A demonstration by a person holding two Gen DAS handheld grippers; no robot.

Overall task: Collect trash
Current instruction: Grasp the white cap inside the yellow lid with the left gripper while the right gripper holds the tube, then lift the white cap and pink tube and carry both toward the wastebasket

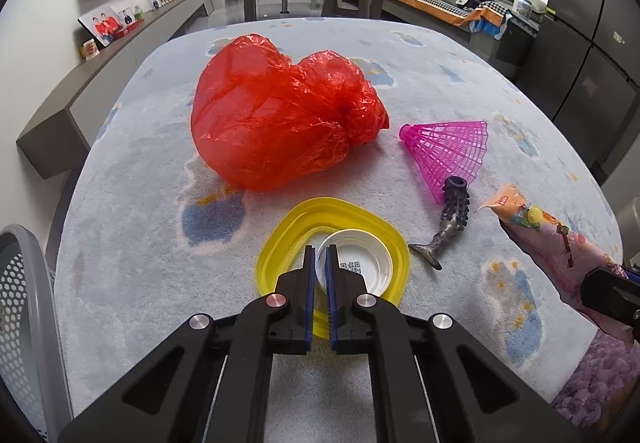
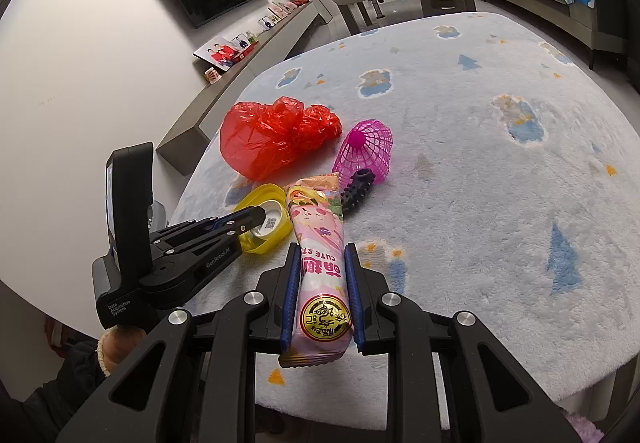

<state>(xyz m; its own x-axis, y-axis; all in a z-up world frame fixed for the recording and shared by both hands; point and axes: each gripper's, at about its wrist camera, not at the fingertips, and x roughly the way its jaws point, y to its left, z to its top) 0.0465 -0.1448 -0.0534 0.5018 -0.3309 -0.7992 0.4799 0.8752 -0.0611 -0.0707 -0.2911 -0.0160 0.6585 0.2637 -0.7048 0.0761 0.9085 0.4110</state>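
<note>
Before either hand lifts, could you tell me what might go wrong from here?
The left gripper pinches only the thin rim of the white cap, so it might slip or drag the yellow lid along. The snack packet in the right gripper sticks far forward and could sweep the dark spiky toy.

The bag (image 1: 276,115) is red, the shuttlecock (image 1: 452,151) magenta, the lid (image 1: 292,231) yellow around a white cap (image 1: 360,263). At lower right, the wrapper (image 2: 320,243) is pink with cartoon prints; the rug (image 1: 140,243) is pale grey with blue patches.

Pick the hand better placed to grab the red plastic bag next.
Neither is free: left gripper is shut on the white cap's rim, right gripper on the snack packet. Left is nearer the red bag.
</note>
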